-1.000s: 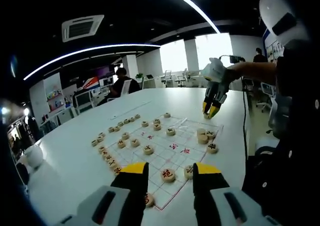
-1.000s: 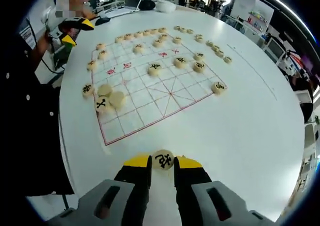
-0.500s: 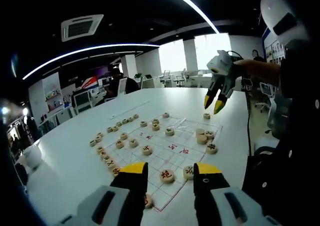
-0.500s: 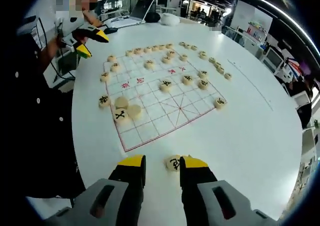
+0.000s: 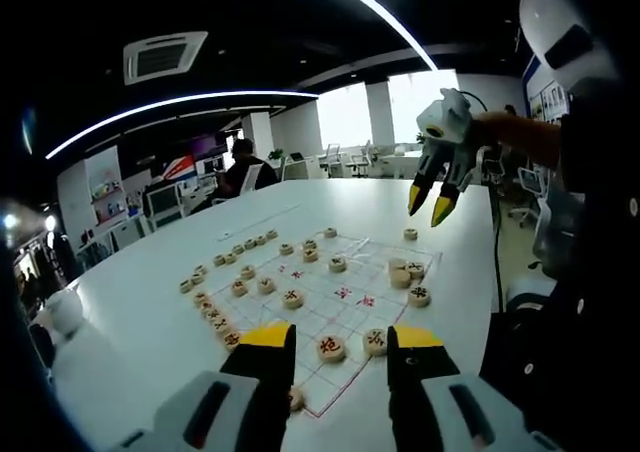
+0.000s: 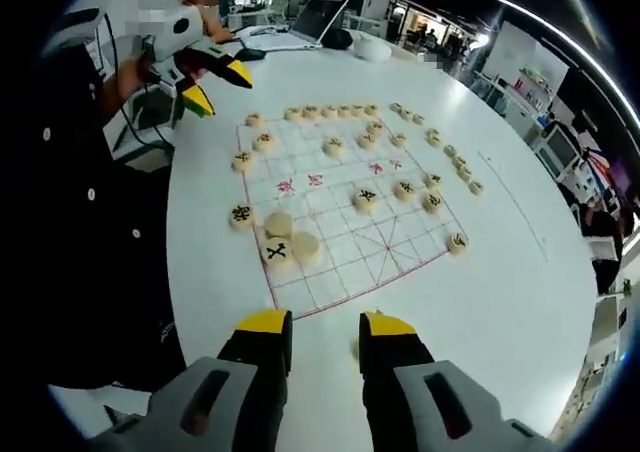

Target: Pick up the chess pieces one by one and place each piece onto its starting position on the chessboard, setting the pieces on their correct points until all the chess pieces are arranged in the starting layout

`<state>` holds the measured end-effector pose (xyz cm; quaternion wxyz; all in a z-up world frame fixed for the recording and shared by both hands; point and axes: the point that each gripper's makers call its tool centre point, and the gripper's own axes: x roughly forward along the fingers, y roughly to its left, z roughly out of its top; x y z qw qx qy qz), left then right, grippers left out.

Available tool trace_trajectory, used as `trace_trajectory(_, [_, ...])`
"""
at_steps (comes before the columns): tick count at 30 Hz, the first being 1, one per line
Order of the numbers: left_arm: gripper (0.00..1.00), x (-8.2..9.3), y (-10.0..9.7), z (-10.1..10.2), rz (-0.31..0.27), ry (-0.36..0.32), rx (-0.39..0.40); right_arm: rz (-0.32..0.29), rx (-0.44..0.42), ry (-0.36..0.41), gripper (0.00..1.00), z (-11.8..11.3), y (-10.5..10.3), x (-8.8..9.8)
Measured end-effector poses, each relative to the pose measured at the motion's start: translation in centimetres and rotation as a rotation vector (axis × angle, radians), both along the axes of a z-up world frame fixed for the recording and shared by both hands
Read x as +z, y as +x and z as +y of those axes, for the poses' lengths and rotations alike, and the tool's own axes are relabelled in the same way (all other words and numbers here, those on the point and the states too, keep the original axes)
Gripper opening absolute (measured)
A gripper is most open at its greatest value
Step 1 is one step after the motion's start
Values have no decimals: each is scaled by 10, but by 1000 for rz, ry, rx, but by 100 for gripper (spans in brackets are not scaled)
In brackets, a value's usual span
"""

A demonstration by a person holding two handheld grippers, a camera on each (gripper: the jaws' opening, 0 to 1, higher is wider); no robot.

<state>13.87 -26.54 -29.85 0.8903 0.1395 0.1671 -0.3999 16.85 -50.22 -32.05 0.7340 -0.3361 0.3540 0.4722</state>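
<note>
Both the right tongs (image 6: 325,324) and the left tongs (image 5: 340,337) stand open and empty above the chessboard (image 6: 340,227) on the white worktop (image 6: 500,272), so the loose chess piece (image 5: 410,234) lying off the board's corner risks being nudged farther away by a misjudged descent.

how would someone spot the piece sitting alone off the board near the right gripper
Start at the white round table and find the red-lined paper chessboard. Just past its corner nearest the right gripper, one round wooden chess piece lies on bare table. Unlike the others, it sits alone, outside the grid and rows.
</note>
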Motion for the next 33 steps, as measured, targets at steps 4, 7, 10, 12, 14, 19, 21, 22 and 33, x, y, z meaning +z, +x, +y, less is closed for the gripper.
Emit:
trace_trajectory(4, [38, -1, -1, 4, 0, -5, 9, 7, 37, -8, 28, 12, -2, -2])
trace_trajectory(7, [38, -1, -1, 7, 1, -8, 19, 19, 66, -13, 28, 24, -5, -4])
trace_trajectory(10, [38, -1, -1, 10, 0, -12, 25, 42, 89, -16, 28, 33, -12, -9])
trace_trajectory(12, [38, -2, -2, 11, 2, -13, 26, 57, 100, -21, 28, 39, -16, -12])
trace_trajectory(14, [38, -3, -1, 13, 2, -11, 27, 68, 108, -24, 28, 44, -19, -16])
trace_trajectory(19, [39, -5, -2, 16, 10, -15, 23, 96, 92, -33, 27, 53, -21, -22])
trace_trajectory(21, [39, -6, -3, 18, 14, -17, 21, 114, 65, -40, 27, 56, -22, -26])
trace_trajectory(22, [40, -7, -4, 19, 16, -18, 21, 124, 49, -40, 27, 57, -22, -28])
trace_trajectory(33, [56, -15, -8, 33, 57, -15, 35, 160, -27, -48, 26, 62, -23, -37])
